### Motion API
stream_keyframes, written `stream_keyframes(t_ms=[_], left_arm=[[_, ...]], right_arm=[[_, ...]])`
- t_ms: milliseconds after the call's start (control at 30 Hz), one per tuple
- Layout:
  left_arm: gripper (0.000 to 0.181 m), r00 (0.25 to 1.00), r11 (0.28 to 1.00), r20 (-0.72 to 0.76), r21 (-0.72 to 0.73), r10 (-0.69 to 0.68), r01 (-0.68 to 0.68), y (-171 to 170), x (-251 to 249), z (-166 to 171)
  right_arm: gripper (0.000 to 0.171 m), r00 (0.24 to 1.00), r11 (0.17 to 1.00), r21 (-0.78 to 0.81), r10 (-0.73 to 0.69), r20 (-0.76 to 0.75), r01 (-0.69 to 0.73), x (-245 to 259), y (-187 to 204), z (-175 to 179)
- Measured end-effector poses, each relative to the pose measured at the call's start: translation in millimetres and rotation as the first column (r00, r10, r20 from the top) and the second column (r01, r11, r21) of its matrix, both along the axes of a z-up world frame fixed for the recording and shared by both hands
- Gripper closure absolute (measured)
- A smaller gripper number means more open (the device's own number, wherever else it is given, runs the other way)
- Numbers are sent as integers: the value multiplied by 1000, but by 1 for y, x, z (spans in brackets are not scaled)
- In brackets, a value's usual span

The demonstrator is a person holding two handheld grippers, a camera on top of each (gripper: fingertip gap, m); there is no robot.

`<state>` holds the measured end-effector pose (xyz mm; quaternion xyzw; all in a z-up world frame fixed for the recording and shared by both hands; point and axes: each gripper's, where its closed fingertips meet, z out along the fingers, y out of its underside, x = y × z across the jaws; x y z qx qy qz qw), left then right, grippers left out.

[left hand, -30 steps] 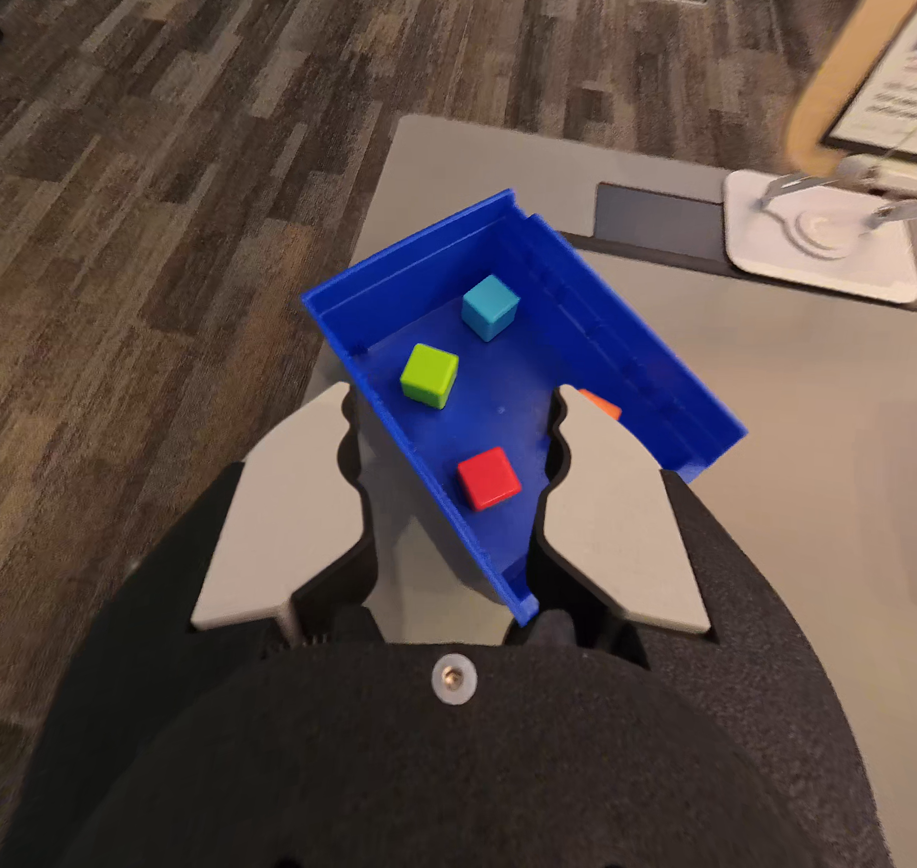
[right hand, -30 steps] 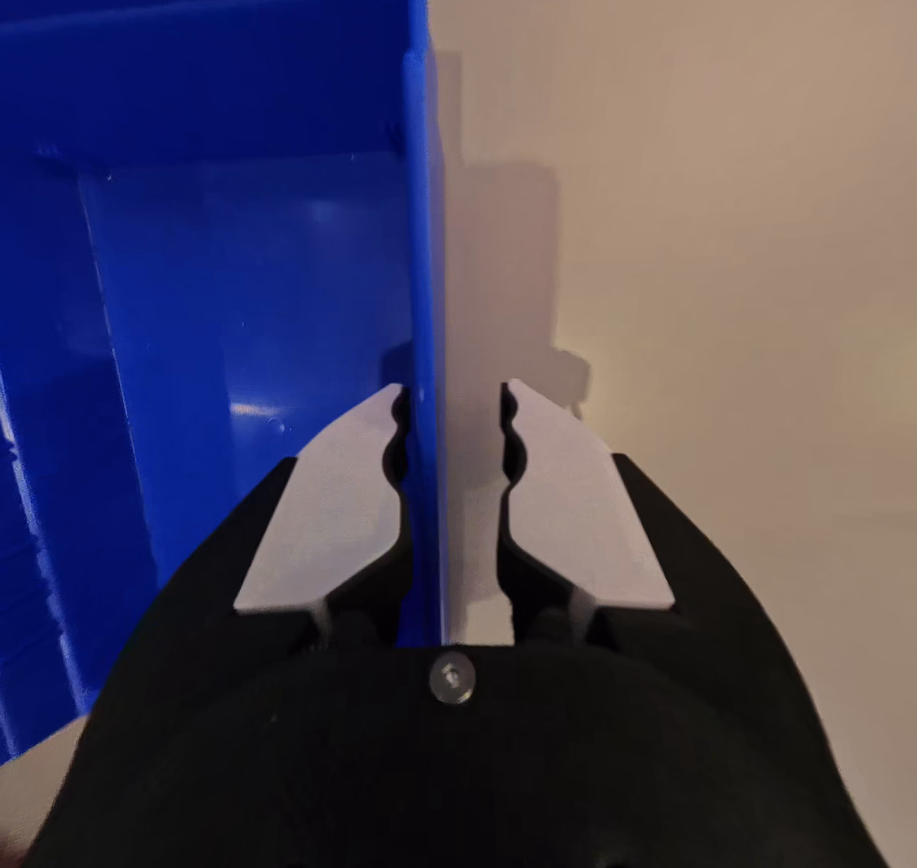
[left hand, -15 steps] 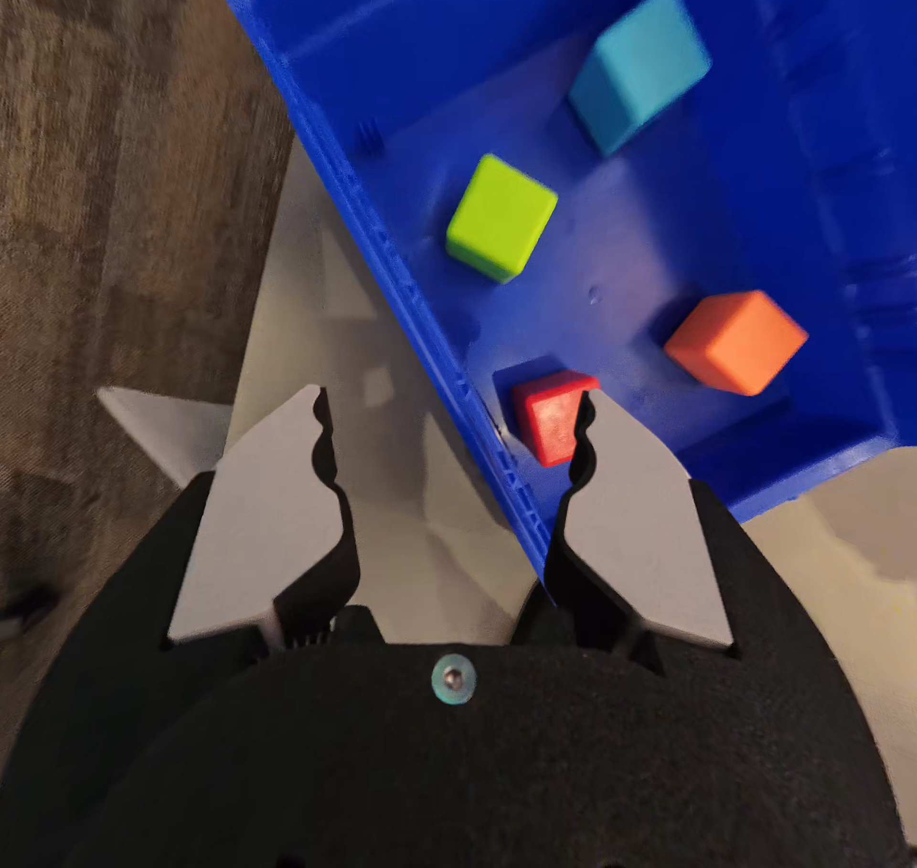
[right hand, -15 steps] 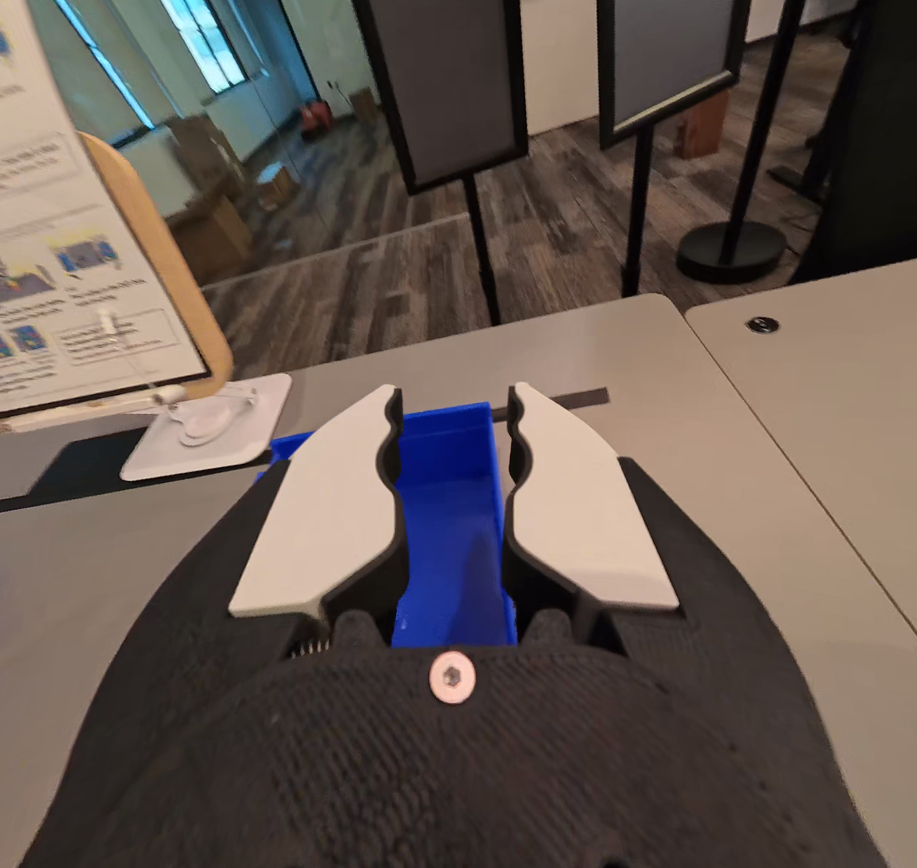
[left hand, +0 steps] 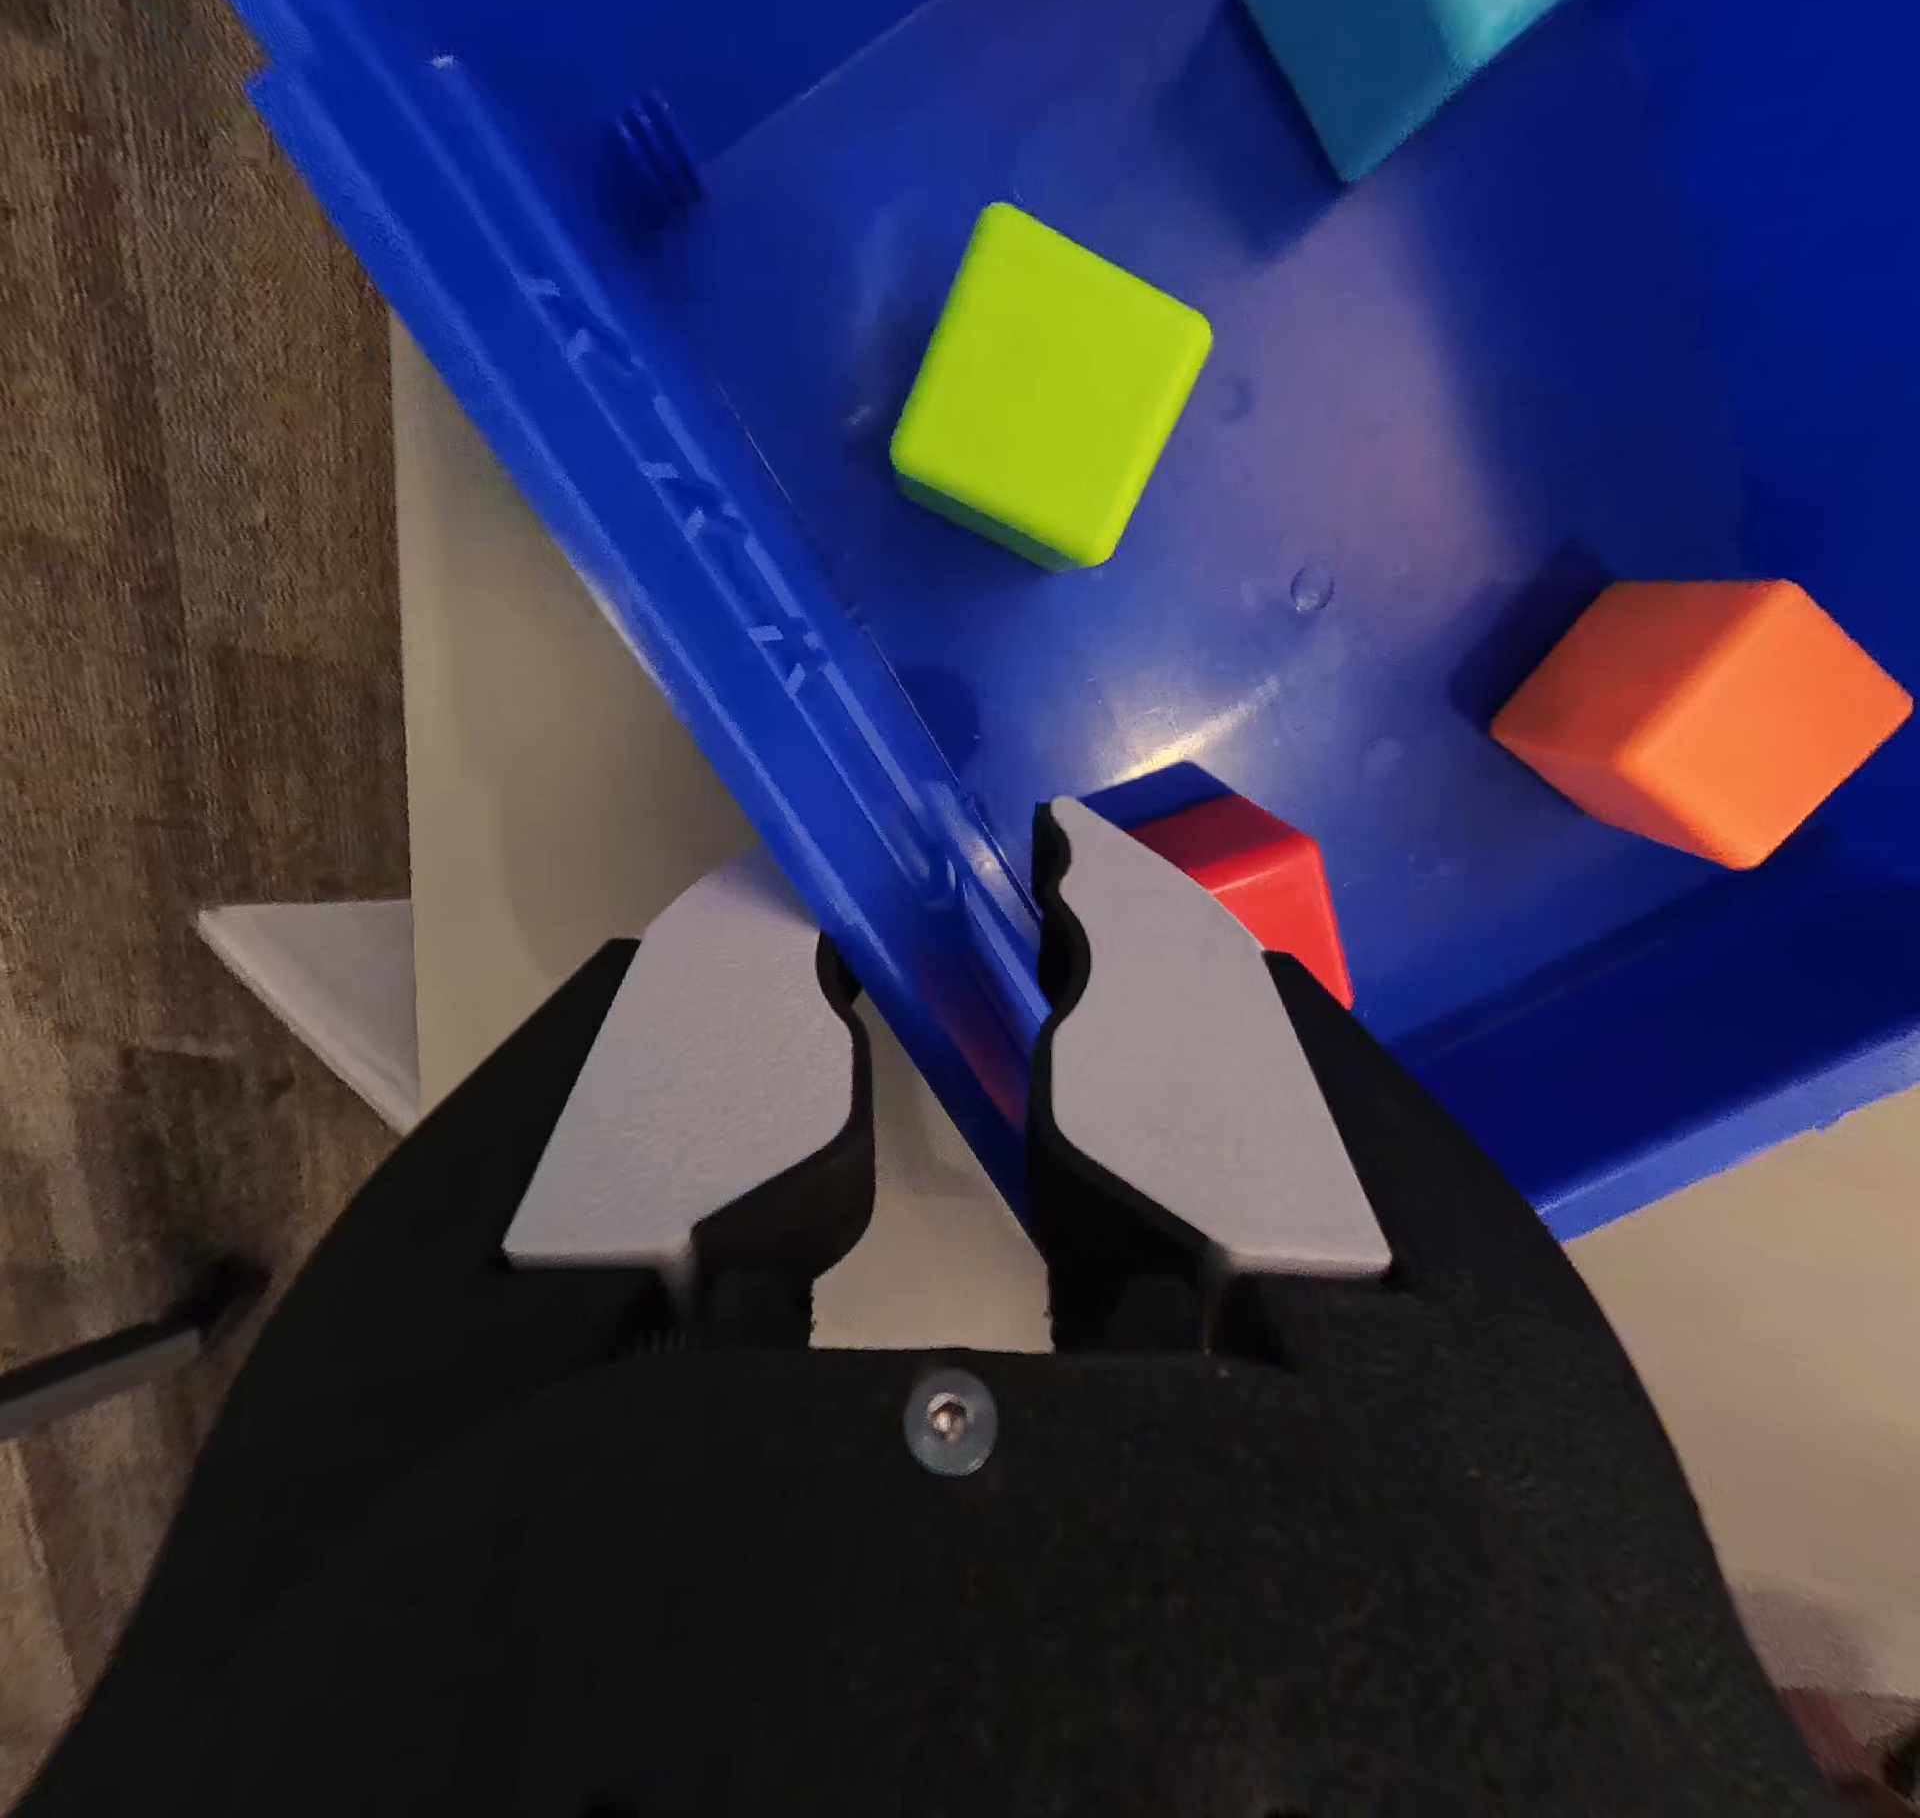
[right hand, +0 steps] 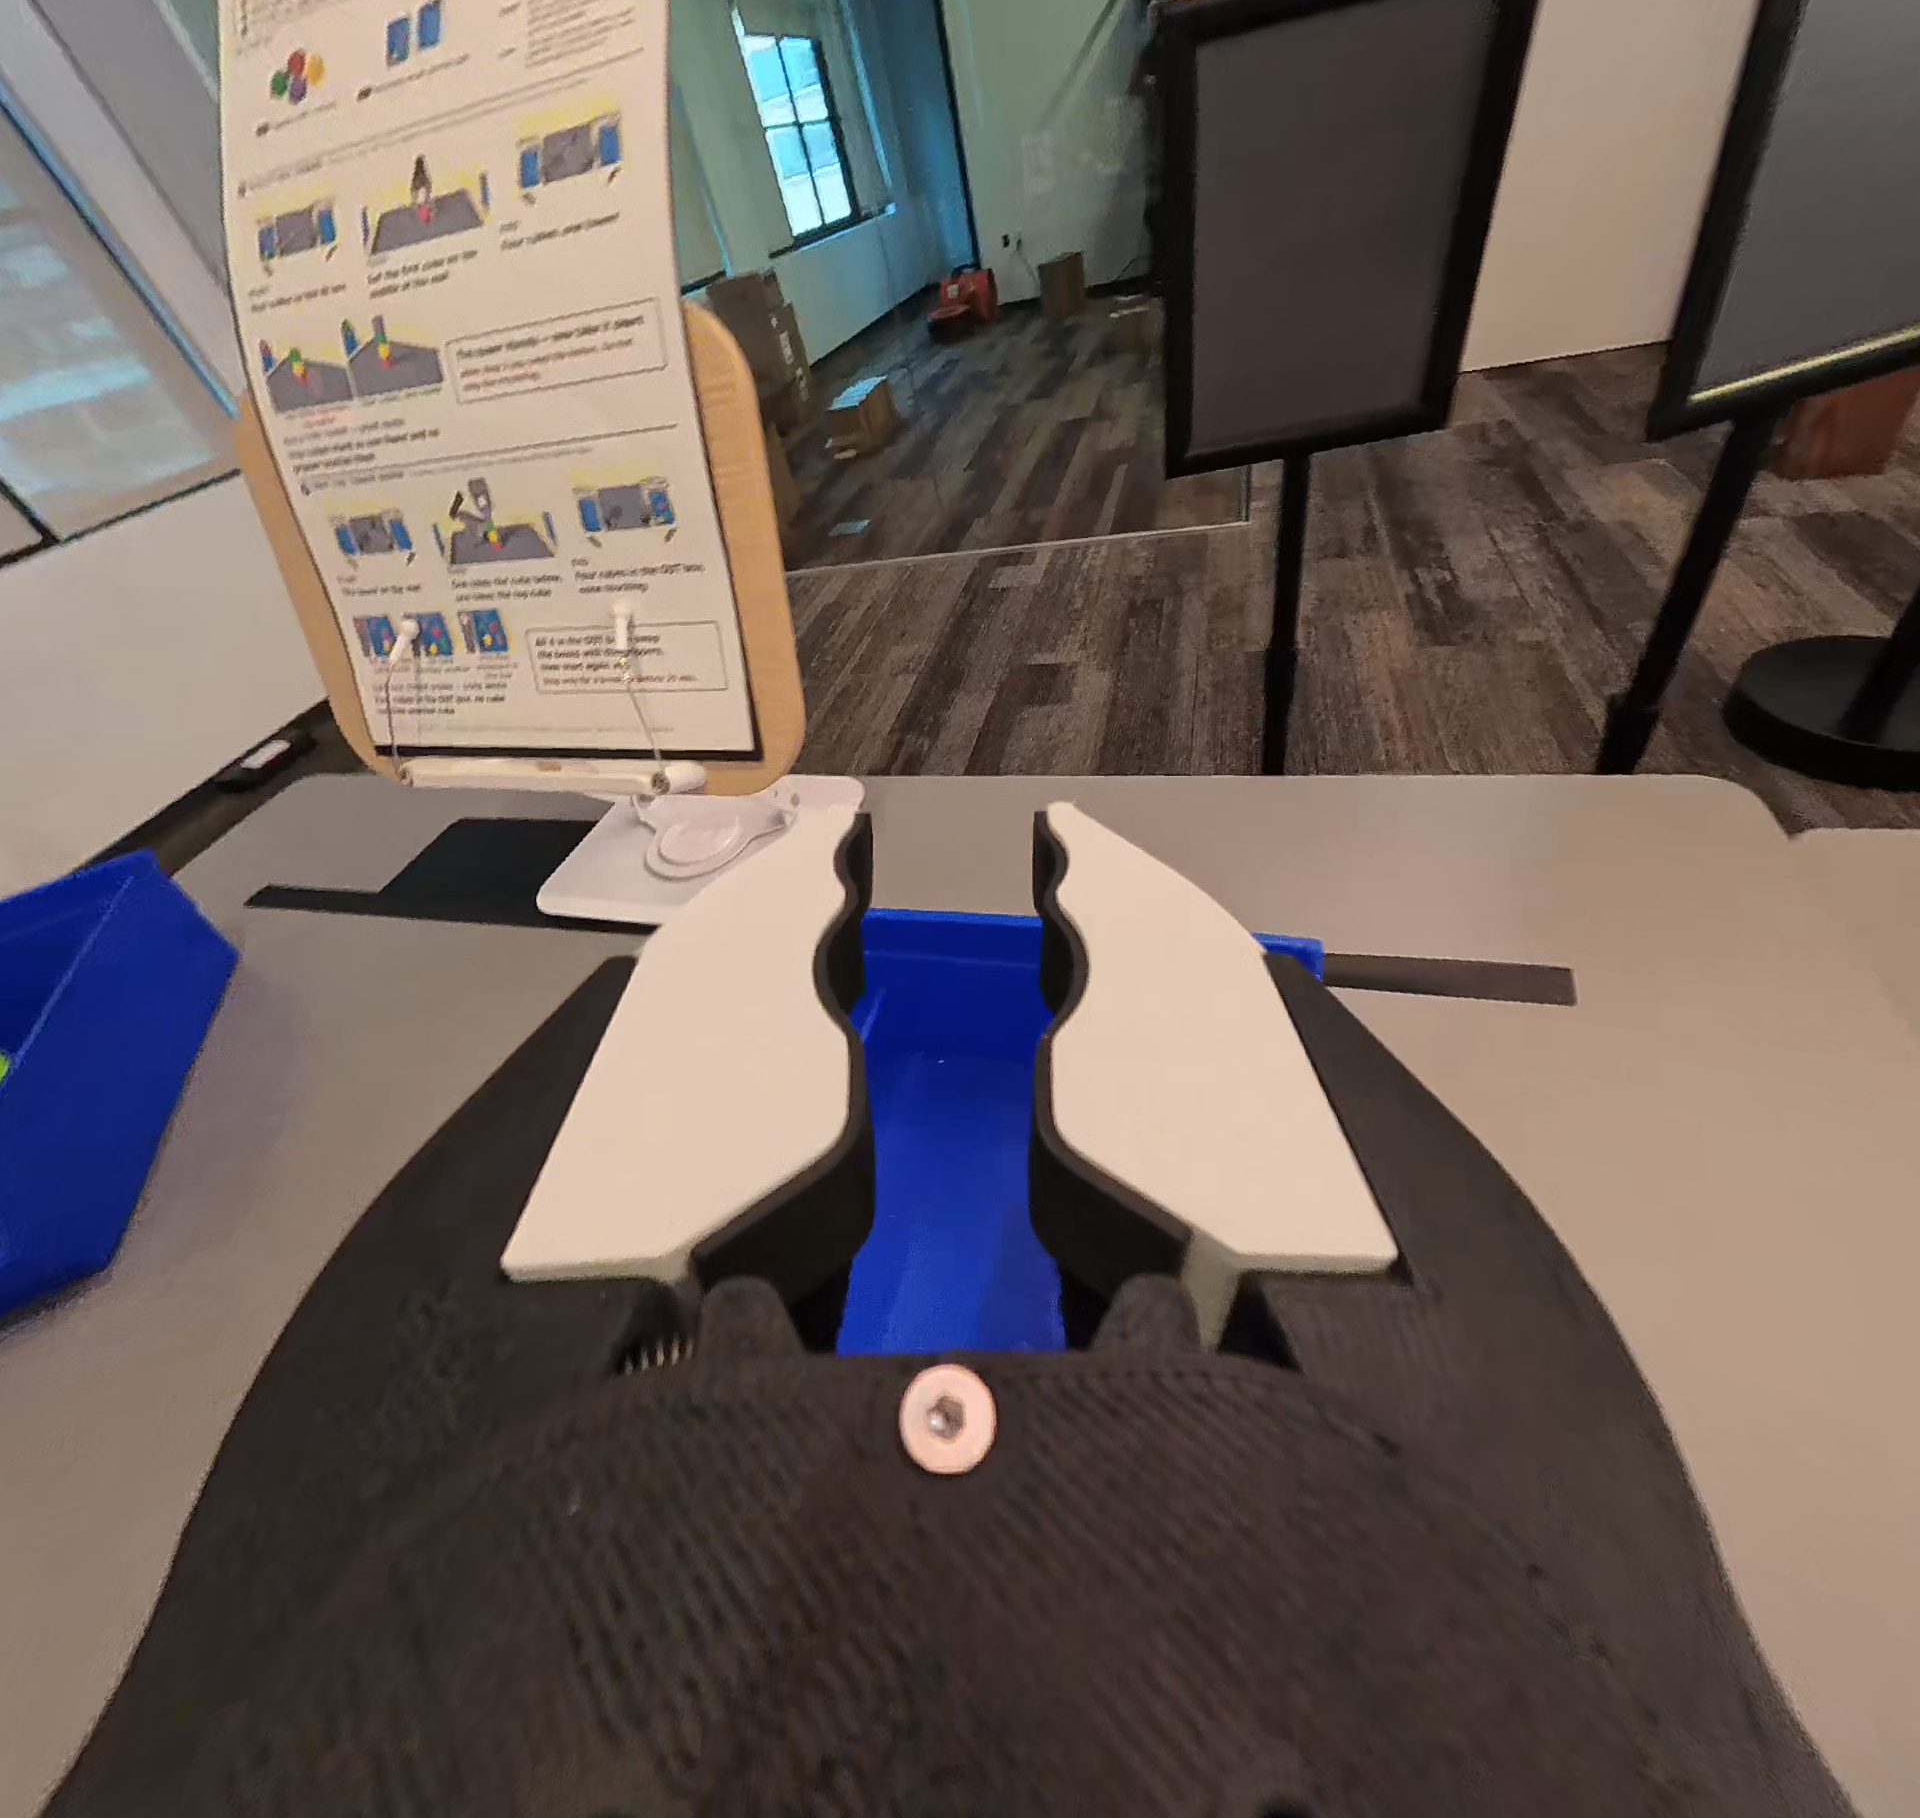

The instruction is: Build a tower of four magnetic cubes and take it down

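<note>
Your left gripper (left hand: 940, 890) is straddling the near side wall of the blue bin (left hand: 665, 480): one grey finger is sitting outside the wall over the table (left hand: 520, 729), the other is reaching inside the bin. The jaws are standing only partly apart, with the wall slanting through the gap; whether they are actually pinching that wall cannot be told from this view.

Inside that bin, four cubes are lying apart from one another on the floor, none stacked. The red cube (left hand: 1273, 885) is sitting just beyond the inner finger and is partly hidden by it; contact cannot be confirmed. The lime-green cube (left hand: 1049, 386) is resting farther in, towards the middle. The orange cube (left hand: 1704, 719) is lying off to the right, and the light-blue cube (left hand: 1455, 2) is at the far end, cut off by the frame edge.

Your right gripper (right hand: 951, 864) is hovering over a second blue bin (right hand: 951, 1114), whose floor and far wall are showing between the fingers. Its jaws are parted by a modest gap and are gripping nothing.

In the right wrist view, the first bin is appearing at the left edge. Behind it, an instruction sheet (right hand: 468, 314) is standing on a white holder (right hand: 707, 854) on the table.
</note>
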<state>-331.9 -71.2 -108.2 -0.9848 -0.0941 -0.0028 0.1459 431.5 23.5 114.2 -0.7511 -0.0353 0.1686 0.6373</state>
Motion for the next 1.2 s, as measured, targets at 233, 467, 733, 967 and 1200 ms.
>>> stream_keyframes(t_ms=[233, 467, 733, 967, 1200], left_arm=[[160, 980, 979, -39, 43, -197, 199, 35, 12, 0], [161, 917, 916, -41, 46, -396, 398, 52, 33, 0], [162, 886, 885, -46, 40, -462, 464, 56, 37, 0], [162, 861, 860, -36, 46, -507, 508, 54, 41, 0], [173, 913, 912, -29, 44, -406, 407, 58, 40, -6]], right_arm=[[142, 982, 994, -22, 108, 154, -106, -51, 14, -14], [143, 944, 983, -78, 181, 278, -166, -91, 24, -36], [143, 917, 964, -151, 255, 306, -217, -114, 31, -60], [142, 911, 951, -183, 294, 290, -249, -122, 32, -70], [140, 904, 947, -210, 300, 304, -243, -120, 34, -78]])
